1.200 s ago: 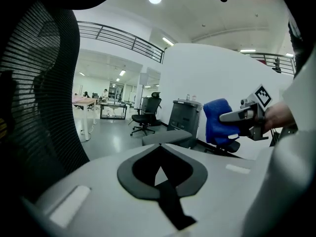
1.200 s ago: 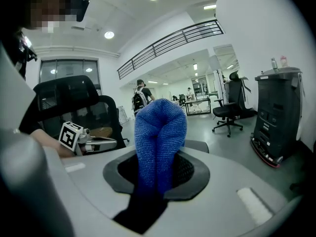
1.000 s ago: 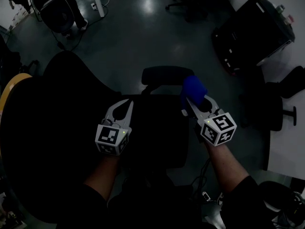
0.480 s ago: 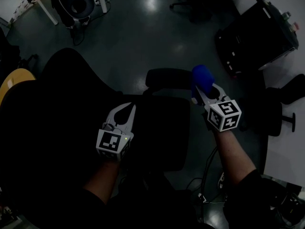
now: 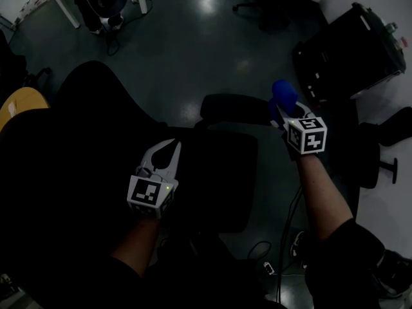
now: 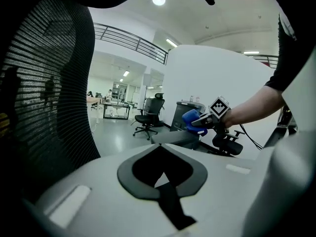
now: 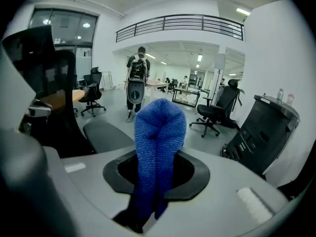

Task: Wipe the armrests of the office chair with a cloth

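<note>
Mesh, black and close-woven, fills the left of our left gripper's view: the chair back [image 6: 44, 83], beside which we hold the left gripper [image 5: 172, 145] low over the seat [image 5: 215, 172]. Its tongs are pressed together with nothing between them, so this hand looks parked, kept near the chair but out of the wiping hand's way. Further right lies the armrest [image 5: 233, 108], a dark padded bar running across in front of the seat; whether it has been wiped at all we cannot tell. At its right end we hold the right gripper [image 5: 282, 111], its tongs clamped on the blue cloth [image 5: 284, 93]. The cloth is folded over itself so that a rounded, doubled loop sticks out past the tips, which gives a soft pad to press with instead of bare plastic. From the right gripper's own view the cloth sits to the right of the pad, not on it, and contact cannot be made out. We judge the next stroke would need the loop brought down onto the pad. Beyond, well apart on the floor, stands a black cabinet [image 5: 351, 44].
</note>
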